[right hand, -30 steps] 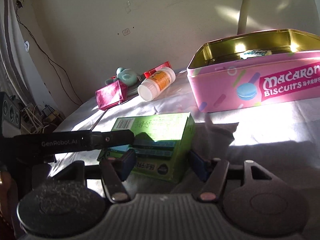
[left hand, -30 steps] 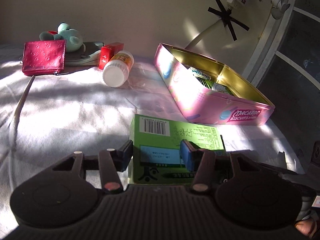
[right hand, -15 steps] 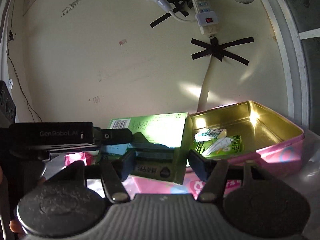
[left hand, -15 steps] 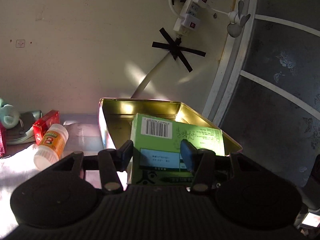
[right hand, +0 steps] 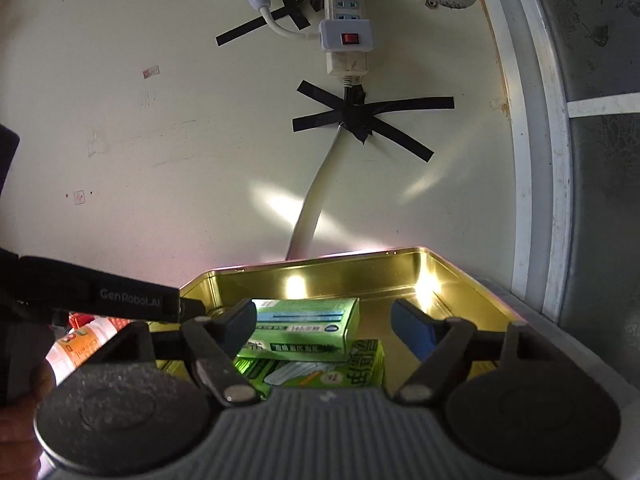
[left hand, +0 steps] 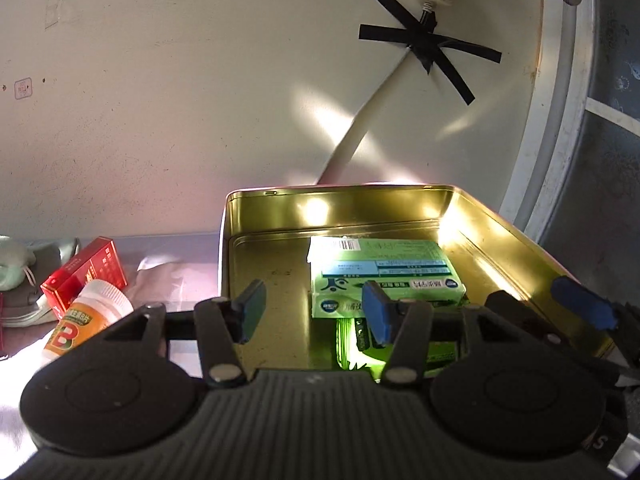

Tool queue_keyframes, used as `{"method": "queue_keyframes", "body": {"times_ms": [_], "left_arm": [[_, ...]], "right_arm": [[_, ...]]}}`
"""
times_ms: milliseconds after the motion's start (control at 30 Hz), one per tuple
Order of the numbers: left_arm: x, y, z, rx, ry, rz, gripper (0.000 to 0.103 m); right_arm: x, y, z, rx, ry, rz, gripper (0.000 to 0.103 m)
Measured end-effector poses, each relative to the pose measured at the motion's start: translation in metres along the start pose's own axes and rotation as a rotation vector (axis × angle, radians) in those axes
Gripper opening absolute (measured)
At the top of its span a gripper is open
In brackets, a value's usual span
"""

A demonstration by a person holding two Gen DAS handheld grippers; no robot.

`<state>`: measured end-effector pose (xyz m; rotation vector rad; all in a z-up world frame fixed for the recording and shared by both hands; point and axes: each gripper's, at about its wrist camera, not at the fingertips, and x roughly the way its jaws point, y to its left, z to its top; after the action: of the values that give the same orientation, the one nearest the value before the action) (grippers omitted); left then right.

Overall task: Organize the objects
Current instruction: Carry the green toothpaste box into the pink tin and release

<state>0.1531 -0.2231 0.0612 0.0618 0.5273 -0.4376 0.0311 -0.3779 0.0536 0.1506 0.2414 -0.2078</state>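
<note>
Now the green rectangular cardboard box lies flat inside the gold-lined rectangular metal tin, resting on top of other green packets, so its top face sits raised above the tin floor. The left gripper hangs over the near part of the tin with its jaws spread and nothing between them; the box is ahead and just off to its right side, with the right blue pad overlapping the box's near edge in this view, though I cannot tell whether they touch. The right gripper is likewise open and empty, its jaws standing wider than the box, which lies ahead between them and nearer the left pad. Both sets of jaws apart with the box lying unsupported suggests the box has been let go where it belongs, stacked with like packets to save floor space in the tin. Left of the left gripper, outside the tin, a white-capped orange pill bottle lies on its side just in front of a small red carton; these look like the pieces not yet sorted. A black arm of the left device crosses the right camera's left side.
</note>
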Motion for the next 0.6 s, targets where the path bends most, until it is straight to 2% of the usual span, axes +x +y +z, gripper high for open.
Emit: {"method": "queue_keyframes", "body": {"times_ms": [100, 300, 400, 500, 600], "left_arm": [[0.005, 0.0, -0.001, 0.004, 0.023, 0.027, 0.056], [0.005, 0.005, -0.001, -0.002, 0.037, 0.069, 0.055], [-0.004, 0.007, -0.002, 0.005, 0.026, 0.049, 0.055], [-0.019, 0.008, -0.005, 0.03, 0.003, 0.084, 0.056], [-0.041, 0.03, -0.015, 0.006, -0.003, 0.064, 0.056]], "right_arm": [[-0.005, 0.001, 0.002, 0.008, -0.01, 0.023, 0.077], [-0.011, 0.012, 0.002, -0.062, -0.064, 0.0, 0.078], [-0.015, 0.011, 0.001, -0.057, -0.091, -0.014, 0.078], [-0.021, 0.005, 0.001, -0.031, -0.142, -0.046, 0.078], [-0.029, -0.001, 0.002, -0.007, -0.191, -0.089, 0.078]]}}
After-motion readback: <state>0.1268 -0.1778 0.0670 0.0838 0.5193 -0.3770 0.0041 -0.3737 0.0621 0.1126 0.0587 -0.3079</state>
